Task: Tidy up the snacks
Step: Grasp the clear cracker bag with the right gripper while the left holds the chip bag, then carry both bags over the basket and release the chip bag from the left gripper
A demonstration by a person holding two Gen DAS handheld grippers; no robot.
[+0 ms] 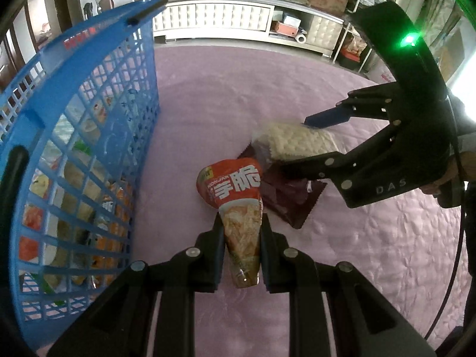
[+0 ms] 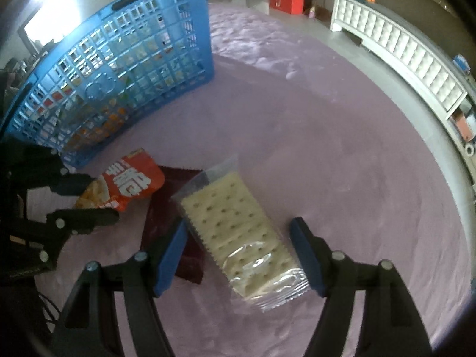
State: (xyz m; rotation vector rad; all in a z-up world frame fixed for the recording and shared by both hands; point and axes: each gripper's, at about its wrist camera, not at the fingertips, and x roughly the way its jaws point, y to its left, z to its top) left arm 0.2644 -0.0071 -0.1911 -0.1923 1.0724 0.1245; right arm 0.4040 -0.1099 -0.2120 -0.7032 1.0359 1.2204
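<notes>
The left tool (image 1: 241, 238) is pinching the narrow end of the red konjac snack bag (image 1: 235, 205), its two black fingers pressed in tight on either side of the packet. The bag is fanning out beyond the fingertips toward the blue basket (image 1: 89, 136), which is standing just beside it on the pink quilted bedspread (image 1: 372, 253) and already holding a heap of snack packets behind its lattice wall.

On the far side of the red bag from the basket, the cracker pack (image 2: 238, 232) in clear wrap is lying partly over a dark maroon packet (image 2: 166, 208), which is flat on the bedspread and touching the red bag's edge. The right tool (image 2: 241, 255) is straddling the cracker pack, its blue-padded fingers standing wide on either side; one pad (image 2: 306, 255) is lying right along one long edge, the other (image 2: 171, 255) sitting a little off the opposite edge over the maroon packet. The crackers are resting on the bedspread between the fingers, not lifted.
</notes>
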